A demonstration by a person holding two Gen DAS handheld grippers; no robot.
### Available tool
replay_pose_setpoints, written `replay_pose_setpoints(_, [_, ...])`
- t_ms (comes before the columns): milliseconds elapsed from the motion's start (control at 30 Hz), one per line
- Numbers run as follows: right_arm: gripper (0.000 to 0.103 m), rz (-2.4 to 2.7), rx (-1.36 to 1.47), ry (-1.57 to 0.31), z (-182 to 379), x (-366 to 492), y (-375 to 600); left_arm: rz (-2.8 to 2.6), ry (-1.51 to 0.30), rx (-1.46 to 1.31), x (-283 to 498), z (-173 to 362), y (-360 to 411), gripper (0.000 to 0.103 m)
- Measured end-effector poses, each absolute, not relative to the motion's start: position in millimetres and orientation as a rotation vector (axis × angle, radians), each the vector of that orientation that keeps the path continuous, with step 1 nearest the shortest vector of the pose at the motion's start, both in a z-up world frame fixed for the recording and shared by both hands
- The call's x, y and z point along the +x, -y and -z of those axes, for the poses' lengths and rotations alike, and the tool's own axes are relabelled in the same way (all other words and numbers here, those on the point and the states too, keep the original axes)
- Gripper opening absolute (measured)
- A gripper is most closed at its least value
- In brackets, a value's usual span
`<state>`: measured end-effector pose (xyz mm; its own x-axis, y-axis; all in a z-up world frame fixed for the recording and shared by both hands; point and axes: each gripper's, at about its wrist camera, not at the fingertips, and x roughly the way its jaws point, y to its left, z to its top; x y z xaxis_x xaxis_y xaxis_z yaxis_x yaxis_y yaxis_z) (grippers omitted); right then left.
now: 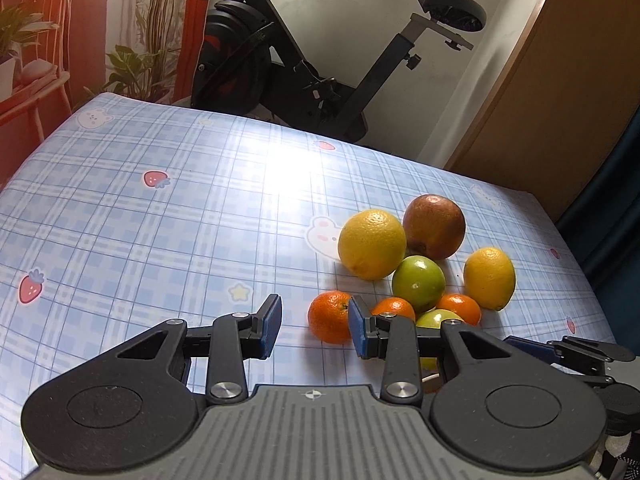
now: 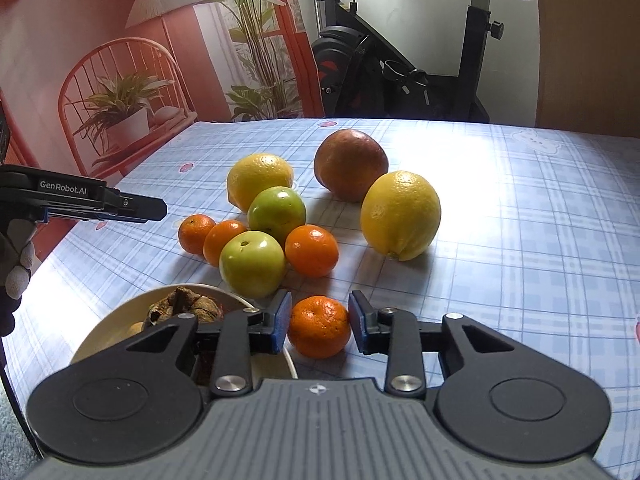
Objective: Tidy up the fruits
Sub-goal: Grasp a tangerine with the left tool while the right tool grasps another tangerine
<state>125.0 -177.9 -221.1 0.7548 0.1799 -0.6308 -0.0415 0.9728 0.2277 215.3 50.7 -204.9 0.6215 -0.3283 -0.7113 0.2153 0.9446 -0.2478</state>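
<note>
Closest to my lens, the right claw [image 2: 319,322] is closing its blue pads [image 2: 281,320] on a lone mandarin [image 2: 319,330]. Both pads appear to be touching its skin, so I am reading this as a grasp, with the fruit sitting on the checked tablecloth [image 2: 520,240].

Far off to the left of that claw, the left claw [image 1: 316,320] is hovering above the cloth with its jaws parted and nothing between them. A gloved hand [image 2: 16,264] is steering it.

Just left of the gripped mandarin, a pale bowl [image 2: 92,340] is holding something brown and shrivelled [image 2: 188,306]; I cannot tell what it is.

Straight beyond the right claw, the remaining fruit is huddling together: two green apples [image 2: 252,264], three more mandarins [image 2: 311,250], a yellow citrus [image 2: 260,178] and a reddish round fruit [image 2: 351,164]. Off to the right of the heap, a lemon [image 2: 400,216] is standing apart.

I am judging the sorting as barely begun, with this pick being the step in hand. Next I am needing a firm but gentle squeeze, a straight lift clear of the bowl's rim, and a spot chosen for the mandarins.
</note>
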Motion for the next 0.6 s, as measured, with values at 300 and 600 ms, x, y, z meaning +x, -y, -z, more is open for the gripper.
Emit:
replay_pose_setpoints(300, [0.034, -0.081, 0.200, -0.691, 223, 114, 189, 0.320, -0.864, -0.139, 225, 217, -38, 0.038])
replay_pose_setpoints(600, [0.035, -0.078, 0.241, -0.677, 224, 108, 194, 0.344, -0.884, -0.171, 231, 225, -33, 0.040])
